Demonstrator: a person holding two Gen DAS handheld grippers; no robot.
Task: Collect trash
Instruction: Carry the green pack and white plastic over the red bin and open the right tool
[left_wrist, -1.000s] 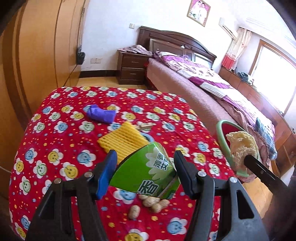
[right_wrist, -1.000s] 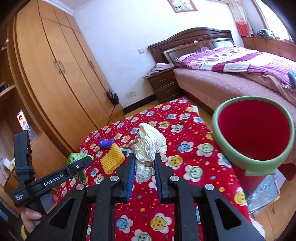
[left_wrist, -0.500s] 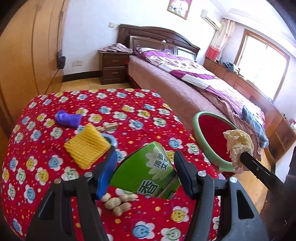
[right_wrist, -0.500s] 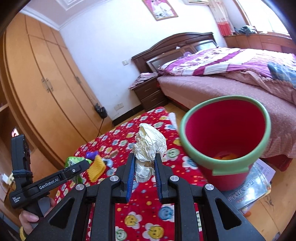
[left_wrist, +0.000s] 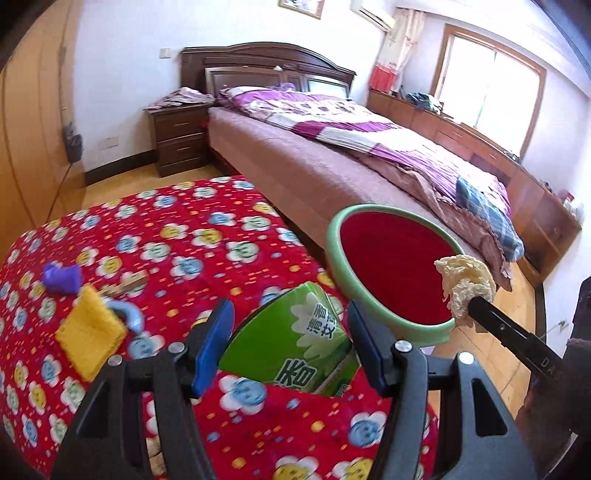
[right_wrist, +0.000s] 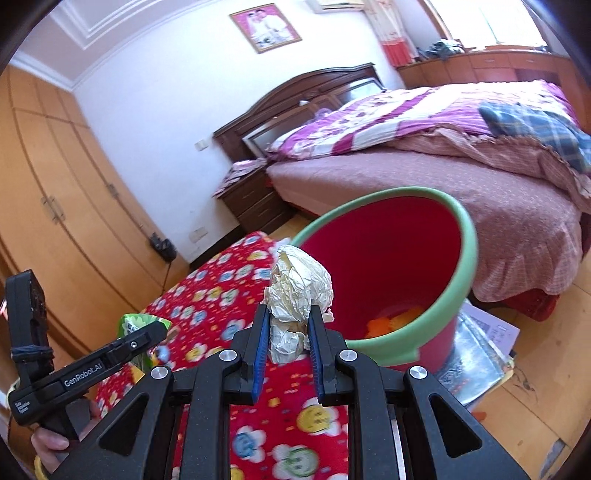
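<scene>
My left gripper is shut on a green carton and holds it above the right edge of the red flowered table, close to the bin. My right gripper is shut on a crumpled ball of whitish paper and holds it just left of the bin's rim. That paper ball also shows in the left wrist view over the bin's near rim. The bin is a red bucket with a green rim beside the table; something orange lies at its bottom. It also shows in the left wrist view.
On the table lie a yellow ridged piece, a purple scrap, a blue curved piece and a small stick. A bed stands behind the bin. Magazines lie on the floor by the bin. Wardrobes stand left.
Both grippers have moved right toward the bin with their loads still held. The bin now looms larger in both views, and the peanuts under the carton have dropped out of sight.
</scene>
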